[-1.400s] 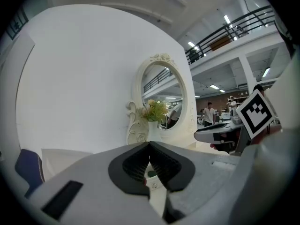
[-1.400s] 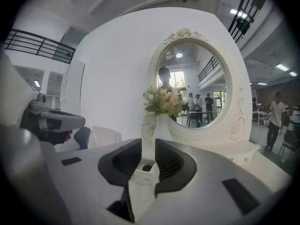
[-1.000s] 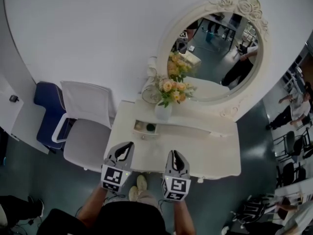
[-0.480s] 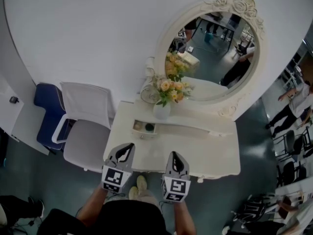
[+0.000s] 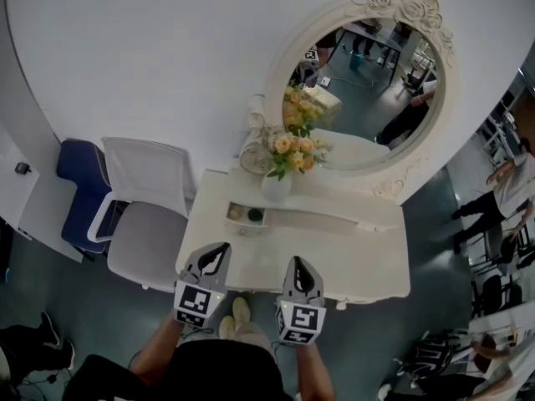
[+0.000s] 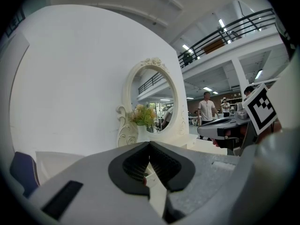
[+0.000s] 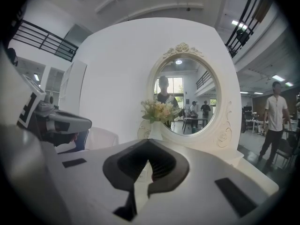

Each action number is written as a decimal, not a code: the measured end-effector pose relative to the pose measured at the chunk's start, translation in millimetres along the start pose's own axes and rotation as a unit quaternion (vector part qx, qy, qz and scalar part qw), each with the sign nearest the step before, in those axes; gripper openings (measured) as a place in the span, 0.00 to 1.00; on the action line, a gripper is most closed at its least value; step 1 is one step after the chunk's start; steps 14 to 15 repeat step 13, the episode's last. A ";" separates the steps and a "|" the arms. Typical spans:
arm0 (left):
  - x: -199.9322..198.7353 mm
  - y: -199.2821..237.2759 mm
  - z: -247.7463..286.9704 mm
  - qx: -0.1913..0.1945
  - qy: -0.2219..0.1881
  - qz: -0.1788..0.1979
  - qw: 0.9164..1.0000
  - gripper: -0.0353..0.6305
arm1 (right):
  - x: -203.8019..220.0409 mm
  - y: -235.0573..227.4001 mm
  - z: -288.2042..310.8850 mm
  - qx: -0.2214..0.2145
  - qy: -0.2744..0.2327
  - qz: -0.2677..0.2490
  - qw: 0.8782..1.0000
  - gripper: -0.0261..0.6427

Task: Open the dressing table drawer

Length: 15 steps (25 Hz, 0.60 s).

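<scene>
Dressing table (image 5: 368, 261) front lies hidden beneath its top; left gripper (image 5: 219, 250) and right gripper (image 5: 299, 264) jaws pressed together.

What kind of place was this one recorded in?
Probably a staged bedroom corner inside a large open hall: a white dressing table and oval mirror stand against a white wall, with a railed mezzanine beyond.

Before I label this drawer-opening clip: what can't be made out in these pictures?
- The drawer front: head view, hidden under the top of the dressing table.
- Contents of the small tabletop compartment: head view, too small.
- Near tabletop: both gripper views, blocked by the left tongs and right tongs.
</scene>
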<state>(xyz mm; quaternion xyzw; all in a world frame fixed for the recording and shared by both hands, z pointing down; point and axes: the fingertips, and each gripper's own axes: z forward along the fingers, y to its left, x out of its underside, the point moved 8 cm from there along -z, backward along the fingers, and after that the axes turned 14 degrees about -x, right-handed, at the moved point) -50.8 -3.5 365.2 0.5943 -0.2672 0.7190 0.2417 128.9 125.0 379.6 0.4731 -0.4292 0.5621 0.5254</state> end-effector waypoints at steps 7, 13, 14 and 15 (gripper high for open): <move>0.1 1.2 1.1 0.001 -0.001 0.001 1.000 0.06 | 0.0 1.5 1.4 -0.003 -0.004 -0.003 1.000 0.03; 1.0 1.6 0.6 0.005 -0.001 0.001 1.000 0.06 | -3.2 3.5 0.2 0.000 -0.003 -0.002 1.000 0.03; 1.0 1.6 0.6 0.005 -0.001 0.001 1.000 0.06 | -3.2 3.5 0.2 0.000 -0.003 -0.002 1.000 0.03; 1.0 1.6 0.6 0.005 -0.001 0.001 1.000 0.06 | -3.2 3.5 0.2 0.000 -0.003 -0.002 1.000 0.03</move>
